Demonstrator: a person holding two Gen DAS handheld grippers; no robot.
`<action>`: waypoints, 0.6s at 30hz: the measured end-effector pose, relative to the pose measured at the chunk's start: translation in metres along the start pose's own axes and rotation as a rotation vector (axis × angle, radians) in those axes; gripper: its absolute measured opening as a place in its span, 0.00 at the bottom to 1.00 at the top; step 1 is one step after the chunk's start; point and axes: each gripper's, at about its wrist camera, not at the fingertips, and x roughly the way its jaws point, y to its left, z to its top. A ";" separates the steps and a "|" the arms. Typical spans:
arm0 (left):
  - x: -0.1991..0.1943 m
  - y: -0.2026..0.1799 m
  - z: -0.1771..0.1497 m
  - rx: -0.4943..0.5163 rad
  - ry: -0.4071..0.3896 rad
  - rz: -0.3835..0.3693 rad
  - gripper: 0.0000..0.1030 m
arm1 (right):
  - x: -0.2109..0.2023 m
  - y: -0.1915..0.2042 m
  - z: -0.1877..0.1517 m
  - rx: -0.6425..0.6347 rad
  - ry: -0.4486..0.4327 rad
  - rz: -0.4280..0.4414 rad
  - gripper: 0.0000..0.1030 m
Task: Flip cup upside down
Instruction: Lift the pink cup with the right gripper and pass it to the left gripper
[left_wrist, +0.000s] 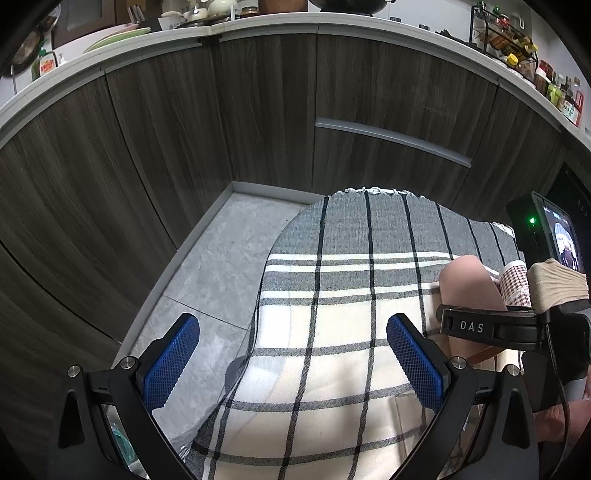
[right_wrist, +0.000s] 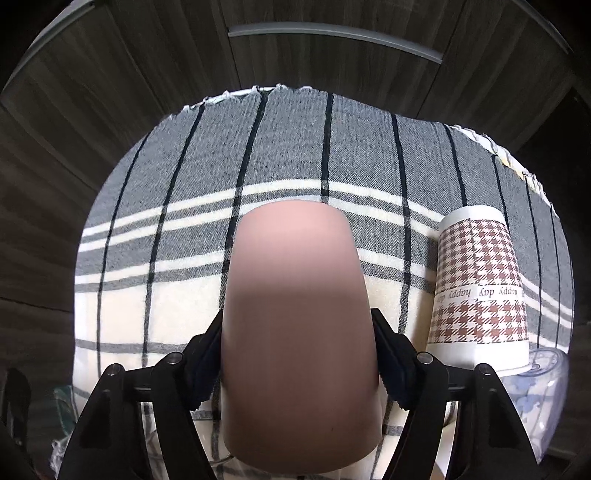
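A plain pink cup (right_wrist: 299, 317) fills the middle of the right wrist view, its closed base pointing away from the camera. My right gripper (right_wrist: 299, 354) is shut on its sides, above the plaid cloth. The pink cup also shows in the left wrist view (left_wrist: 467, 282), at the right, held by the right gripper (left_wrist: 491, 326). My left gripper (left_wrist: 291, 354) is open and empty, its blue pads (left_wrist: 170, 363) spread over the cloth's left edge. Whether the cup touches the cloth is hidden.
A plaid cloth (right_wrist: 184, 258) covers a round table (left_wrist: 332, 295). A houndstooth paper cup (right_wrist: 480, 284) stands upside down at the right. A clear plastic item (right_wrist: 539, 387) lies beside it. Dark wood cabinets (left_wrist: 147, 147) and grey floor (left_wrist: 221, 266) lie beyond.
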 end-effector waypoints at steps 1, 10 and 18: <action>-0.001 0.000 0.000 0.000 -0.001 -0.001 1.00 | -0.001 0.000 0.000 0.000 -0.003 0.000 0.69; -0.042 -0.001 0.003 0.008 -0.055 0.003 1.00 | -0.059 -0.001 -0.008 0.019 -0.125 0.027 0.69; -0.101 -0.005 -0.015 0.027 -0.110 -0.010 1.00 | -0.142 -0.013 -0.053 0.053 -0.216 0.084 0.69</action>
